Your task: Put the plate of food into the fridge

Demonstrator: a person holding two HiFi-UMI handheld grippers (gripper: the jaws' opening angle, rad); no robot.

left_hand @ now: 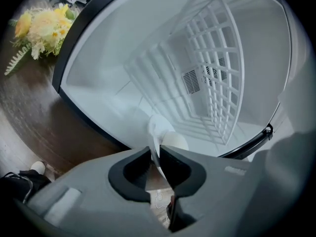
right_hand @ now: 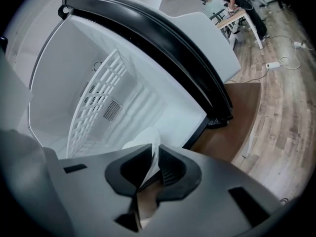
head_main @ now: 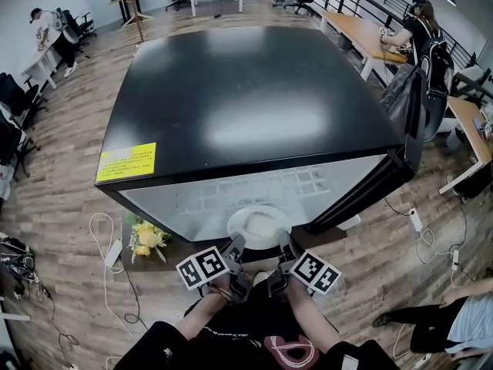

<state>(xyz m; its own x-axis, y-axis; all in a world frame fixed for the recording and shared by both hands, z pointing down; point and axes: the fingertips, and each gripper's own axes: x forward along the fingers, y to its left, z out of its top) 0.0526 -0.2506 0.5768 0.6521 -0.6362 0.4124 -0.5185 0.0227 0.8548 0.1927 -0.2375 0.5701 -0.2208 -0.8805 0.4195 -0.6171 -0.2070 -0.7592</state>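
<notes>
A white plate (head_main: 258,223) with pale food on it hangs at the open front of the black-topped fridge (head_main: 246,106). My left gripper (head_main: 235,248) is shut on the plate's left rim and my right gripper (head_main: 286,247) on its right rim. In the left gripper view the plate's rim (left_hand: 157,130) stands edge-on between the pads of the left gripper (left_hand: 155,152), and beyond it lie the white fridge interior (left_hand: 148,73) and a wire shelf (left_hand: 217,73). In the right gripper view the right gripper (right_hand: 154,154) pinches the rim (right_hand: 148,142), and the wire shelf (right_hand: 94,107) shows inside.
The fridge door (right_hand: 197,48) stands open to the right. Yellow flowers (head_main: 146,239) lie on the floor left of the fridge, beside white cables (head_main: 108,237). A power strip (head_main: 414,220) lies at the right. People sit at desks (head_main: 362,33) behind.
</notes>
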